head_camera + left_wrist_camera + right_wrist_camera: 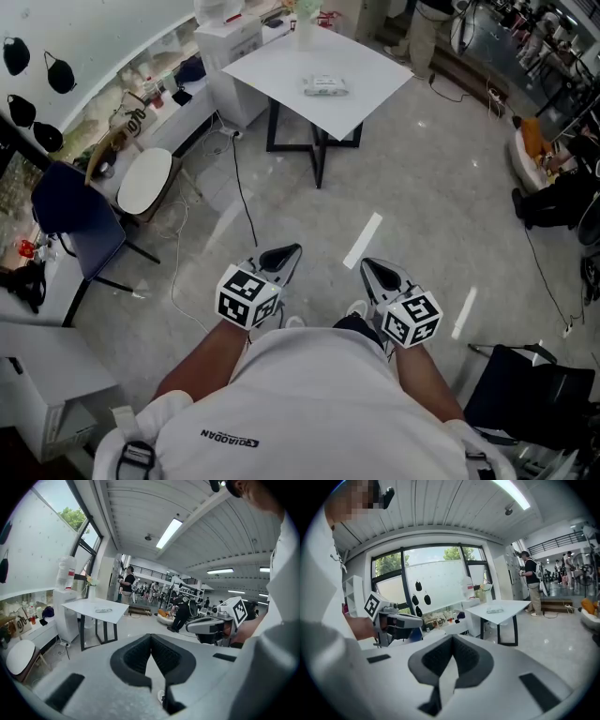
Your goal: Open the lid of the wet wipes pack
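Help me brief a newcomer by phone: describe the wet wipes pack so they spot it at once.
Find the white square table with black legs on the grey floor ahead. Near the middle of its top lies the flat, pale green-and-white plastic wet wipes pack. It alone lies flat there; the tall pale vase at the far corner stands upright.

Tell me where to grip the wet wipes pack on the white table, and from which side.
From above: the wet wipes pack lies flat on the white table, so only its top and edges offer hold. Probably pin a short end, then pinch the lid's edge; the lid is too small to see.
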`<state>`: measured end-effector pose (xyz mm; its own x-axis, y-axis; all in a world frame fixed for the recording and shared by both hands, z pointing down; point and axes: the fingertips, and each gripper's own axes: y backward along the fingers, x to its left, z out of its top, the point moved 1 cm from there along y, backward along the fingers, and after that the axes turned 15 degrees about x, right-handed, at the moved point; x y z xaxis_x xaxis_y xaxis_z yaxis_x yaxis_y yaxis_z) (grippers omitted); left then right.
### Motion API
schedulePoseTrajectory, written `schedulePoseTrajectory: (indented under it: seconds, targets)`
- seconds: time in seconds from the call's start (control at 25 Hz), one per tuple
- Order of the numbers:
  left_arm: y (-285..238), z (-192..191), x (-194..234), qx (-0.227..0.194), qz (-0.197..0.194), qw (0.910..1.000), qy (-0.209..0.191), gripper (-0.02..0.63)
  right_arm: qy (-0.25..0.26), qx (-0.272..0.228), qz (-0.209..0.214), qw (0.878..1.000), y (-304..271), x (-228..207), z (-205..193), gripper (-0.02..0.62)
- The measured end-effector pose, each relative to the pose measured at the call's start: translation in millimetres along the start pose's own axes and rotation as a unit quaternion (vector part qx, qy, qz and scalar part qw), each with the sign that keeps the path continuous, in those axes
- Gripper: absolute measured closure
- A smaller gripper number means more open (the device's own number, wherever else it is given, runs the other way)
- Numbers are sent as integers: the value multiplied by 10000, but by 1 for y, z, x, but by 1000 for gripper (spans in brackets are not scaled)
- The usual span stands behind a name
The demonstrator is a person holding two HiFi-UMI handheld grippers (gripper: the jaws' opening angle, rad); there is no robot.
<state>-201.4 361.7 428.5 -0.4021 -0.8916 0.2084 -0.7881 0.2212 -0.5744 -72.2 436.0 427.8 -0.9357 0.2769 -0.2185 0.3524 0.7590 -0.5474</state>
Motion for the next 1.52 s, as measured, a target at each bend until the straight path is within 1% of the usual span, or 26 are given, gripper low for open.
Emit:
schedulePoseTrajectory:
  seconds: [0.12, 0.28, 0.44, 0.6, 0.88, 1.04, 1.28, 1.44, 1.52]
  targets:
    - [1, -4, 3, 36, -17, 10000, 58, 601, -52, 8, -8, 10000, -2, 1, 2, 588]
    - [2, -12, 8, 88, -32, 9998, 158, 601, 24, 89, -18, 10000, -6, 8, -1, 588]
    - [-1, -12, 11, 58, -76, 9998, 193, 601, 7, 152, -32, 9999, -10, 6, -1, 588]
    - [-10, -7, 13, 3, -147, 9997, 220, 601, -39, 217, -71, 9997, -14, -4, -2, 588]
    - [-41, 0, 25, 152, -126, 9996, 218, 601, -67, 215, -63, 9997, -27, -34, 4, 588]
    - [-61, 22, 39, 169, -51, 9996, 201, 601, -85, 163, -10, 9998, -42, -64, 24, 588]
    - [-99, 78, 68, 81, 164, 9997, 134, 601, 21, 5, 165, 9999, -66, -120, 75, 589]
    - [-126, 109, 83, 16, 280, 9994, 183, 601, 66, -68, 289, 9995, -81, -159, 103, 589]
    - [-139, 124, 88, -24, 295, 9992, 282, 601, 88, -68, 364, 9993, -87, -176, 114, 589]
